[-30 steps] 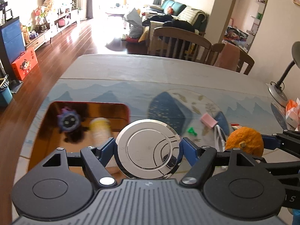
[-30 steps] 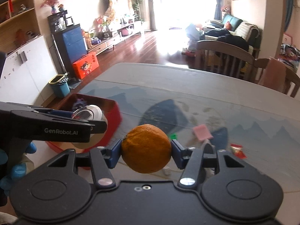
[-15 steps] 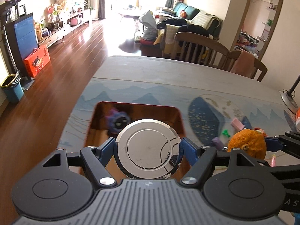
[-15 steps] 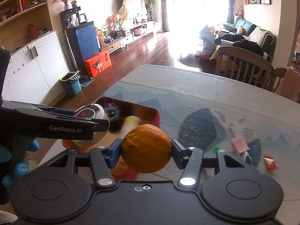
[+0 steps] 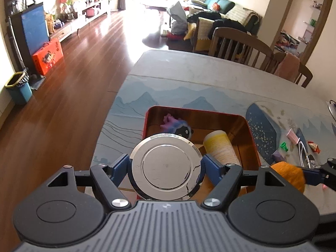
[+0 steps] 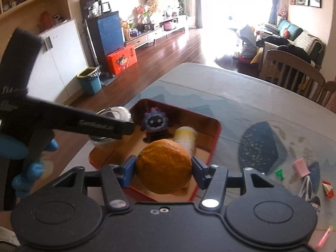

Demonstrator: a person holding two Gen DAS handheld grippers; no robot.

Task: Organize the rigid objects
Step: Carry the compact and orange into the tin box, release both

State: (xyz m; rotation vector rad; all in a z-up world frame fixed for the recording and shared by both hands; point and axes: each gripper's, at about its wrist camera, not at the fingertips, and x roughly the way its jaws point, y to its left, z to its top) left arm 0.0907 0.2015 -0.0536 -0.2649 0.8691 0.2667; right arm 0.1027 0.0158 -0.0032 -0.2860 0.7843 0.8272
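Indoors, patterned table point(image 5: 189, 88), wooden floor point(image 5: 73, 67).

Purple toy point(image 5: 176, 126), yellow bottle point(image 5: 220, 147) crowding red box point(image 5: 250, 138).

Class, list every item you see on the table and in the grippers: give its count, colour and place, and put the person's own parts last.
tin box: 1, red, on the table
fuzzy toy: 1, purple, inside the box
bottle: 1, yellow and white, lying inside the box
round lid: 1, silver, in the left gripper
orange: 1, orange, in the right gripper
comb: 1, pink, on the table right of the box
small piece: 1, green, beside the comb
cable: 1, white, near the comb
wrapper: 1, red, right edge
table: 1, grey-blue
left gripper: 1, black, above the box
right gripper: 1, black, above the box
gloved hand: 1, blue, on the left gripper
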